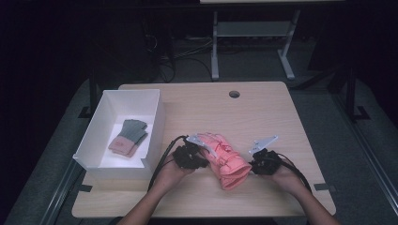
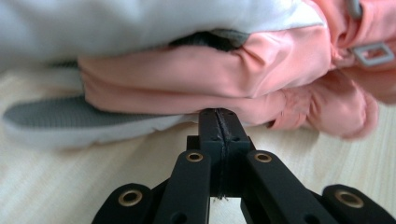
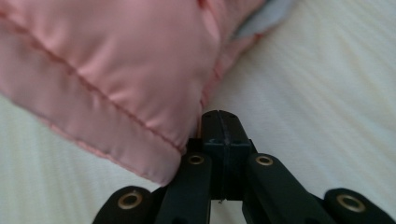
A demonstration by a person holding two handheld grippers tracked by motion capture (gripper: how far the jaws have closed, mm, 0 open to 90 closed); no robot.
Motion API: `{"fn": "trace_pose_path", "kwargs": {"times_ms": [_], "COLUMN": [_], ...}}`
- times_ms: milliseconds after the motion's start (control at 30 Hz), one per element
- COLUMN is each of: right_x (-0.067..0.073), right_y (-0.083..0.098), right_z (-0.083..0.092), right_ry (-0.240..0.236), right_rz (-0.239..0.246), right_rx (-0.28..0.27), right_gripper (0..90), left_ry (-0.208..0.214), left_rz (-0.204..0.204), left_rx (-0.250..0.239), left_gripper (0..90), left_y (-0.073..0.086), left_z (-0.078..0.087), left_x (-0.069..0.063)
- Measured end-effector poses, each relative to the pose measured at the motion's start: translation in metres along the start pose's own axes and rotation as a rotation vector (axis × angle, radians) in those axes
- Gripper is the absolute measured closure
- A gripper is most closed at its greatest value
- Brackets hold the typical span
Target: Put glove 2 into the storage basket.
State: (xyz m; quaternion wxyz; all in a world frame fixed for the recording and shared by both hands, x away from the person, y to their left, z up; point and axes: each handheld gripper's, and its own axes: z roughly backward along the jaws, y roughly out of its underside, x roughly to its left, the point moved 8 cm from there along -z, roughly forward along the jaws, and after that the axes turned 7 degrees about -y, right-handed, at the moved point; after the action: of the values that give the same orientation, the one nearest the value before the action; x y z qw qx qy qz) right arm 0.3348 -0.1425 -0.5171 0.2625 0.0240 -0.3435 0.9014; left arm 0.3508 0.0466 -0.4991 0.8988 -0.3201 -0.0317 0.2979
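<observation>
- The padded salmon-pink ski glove [image 1: 224,159] lies on the pale wooden table [image 1: 272,112], between the two claws.
- The left claw [image 2: 218,122] has its jaws pressed together, tips touching the glove's edge.
- The right claw [image 3: 220,125] is likewise closed, beside the cuff; whether fabric is pinched is unclear.
- A white open box [image 1: 96,126] at the left holds a grey-and-pink knit glove [image 1: 129,137].

A wooden table [image 1: 281,117] lies bare from twelve to three o'clock, so a hand could pass freely there. At nine o'clock an open white box [image 1: 155,122] with tall walls blocks the left side. At the centre a pink glove [image 1: 225,159] sits between the left gripper [image 1: 202,158] and right gripper [image 1: 252,165], closing that gap.
</observation>
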Motion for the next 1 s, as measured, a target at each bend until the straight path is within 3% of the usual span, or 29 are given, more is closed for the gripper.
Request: {"fn": "trace_pose_path", "kwargs": {"times_ms": [267, 467, 767, 900, 1000], "right_x": [0.023, 0.046, 0.082, 0.087, 0.084], "right_y": [0.004, 0.008, -0.005, -0.007, -0.005], "right_z": [-0.002, -0.006, -0.024, -0.028, -0.021], "right_ry": [-0.050, -0.116, -0.186, -0.185, -0.170], "right_rz": [0.013, 0.011, 0.084, 0.111, 0.083], "right_rx": [-0.014, -0.032, -0.025, -0.020, -0.037], "right_gripper": [90.0, 90.0, 90.0, 90.0, 90.0], "left_ry": [0.026, 0.079, 0.108, 0.103, 0.078], "left_rz": [-0.020, -0.021, -0.025, -0.022, -0.012], "left_rx": [-0.012, -0.041, -0.047, -0.049, -0.046], "left_gripper": [89.6, 89.7, 89.6, 89.6, 88.9], "left_y": [-0.010, -0.013, -0.012, -0.013, -0.013], "left_z": [-0.009, -0.014, -0.014, -0.013, -0.009], "left_x": [0.005, 0.001, -0.003, 0.000, 0.004]}}
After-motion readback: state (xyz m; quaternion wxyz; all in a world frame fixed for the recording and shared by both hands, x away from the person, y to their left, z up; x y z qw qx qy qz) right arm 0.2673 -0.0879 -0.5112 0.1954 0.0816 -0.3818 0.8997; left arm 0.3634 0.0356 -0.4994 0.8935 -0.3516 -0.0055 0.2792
